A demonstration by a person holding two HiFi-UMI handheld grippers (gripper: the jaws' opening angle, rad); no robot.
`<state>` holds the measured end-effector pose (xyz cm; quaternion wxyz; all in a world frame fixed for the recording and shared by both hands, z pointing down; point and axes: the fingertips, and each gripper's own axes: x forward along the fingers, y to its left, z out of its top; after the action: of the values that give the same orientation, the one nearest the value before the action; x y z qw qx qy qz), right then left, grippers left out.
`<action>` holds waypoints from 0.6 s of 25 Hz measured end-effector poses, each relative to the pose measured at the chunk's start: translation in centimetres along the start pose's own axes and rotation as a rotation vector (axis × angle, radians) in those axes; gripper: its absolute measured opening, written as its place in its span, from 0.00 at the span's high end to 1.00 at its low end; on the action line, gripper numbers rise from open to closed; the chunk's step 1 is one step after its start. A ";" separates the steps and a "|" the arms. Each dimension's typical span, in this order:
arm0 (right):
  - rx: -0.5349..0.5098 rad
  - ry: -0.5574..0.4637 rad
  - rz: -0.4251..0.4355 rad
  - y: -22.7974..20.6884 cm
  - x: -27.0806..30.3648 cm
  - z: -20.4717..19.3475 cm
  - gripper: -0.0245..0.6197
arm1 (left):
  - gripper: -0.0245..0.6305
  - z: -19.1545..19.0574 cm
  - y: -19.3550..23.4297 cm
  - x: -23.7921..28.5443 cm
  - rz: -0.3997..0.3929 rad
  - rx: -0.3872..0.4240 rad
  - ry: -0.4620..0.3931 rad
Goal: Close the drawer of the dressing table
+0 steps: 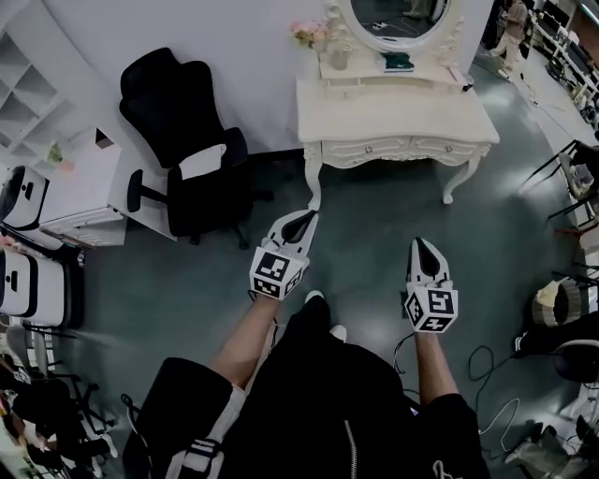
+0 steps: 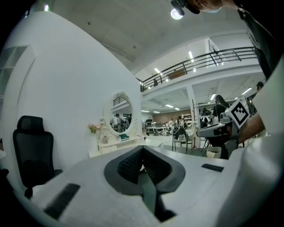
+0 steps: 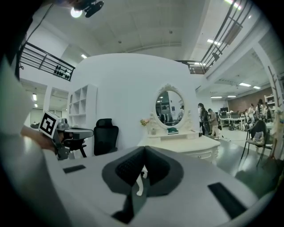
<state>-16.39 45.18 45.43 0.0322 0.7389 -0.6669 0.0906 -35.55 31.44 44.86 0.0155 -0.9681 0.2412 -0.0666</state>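
Closest in, the person's two bare forearms reach forward from a black garment, elbows bent and wrists straight. Each hand is hidden behind its gripper's marker cube. White shoe tips show on the dark floor between the arms.

The left gripper is held a little ahead of the right and angled inward toward the middle. It sits close to level, nose dipped slightly. In the left gripper view its jaws are pressed together at the tips with nothing between them.

The right gripper points nearly straight ahead, also almost level. In the right gripper view its jaws meet at the tips and are empty, and only a white table leg shows far off through the slit behind the pads. Both grippers hang in the air over bare floor, well apart from any furniture.

Further out, a black office chair stands to the left, beside a white cabinet.

The cream dressing table stands against the far wall, ahead of the grippers and clear of them. Its drawer fronts along the near edge look flush with the apron, though at this range a small gap could not be made out. An oval mirror rises from the back edge of the top. Pink flowers sit at the back left corner, and a teal book lies on the raised shelf below the mirror.
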 end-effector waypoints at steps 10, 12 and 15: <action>0.008 0.008 -0.035 -4.8 6.4 0.4 0.96 | 0.96 0.1 3.5 8.7 -0.022 0.003 -0.010; 0.007 0.011 -0.044 -6.1 8.7 1.0 0.96 | 0.96 0.0 4.9 11.4 -0.029 0.001 -0.006; 0.004 0.013 -0.060 -8.3 12.5 2.2 0.96 | 0.96 0.6 7.0 15.7 -0.042 -0.004 -0.008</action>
<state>-6.82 33.48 46.09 0.0378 0.7580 -0.6441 0.0956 -24.95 17.88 45.76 0.0133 -0.9732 0.2210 -0.0625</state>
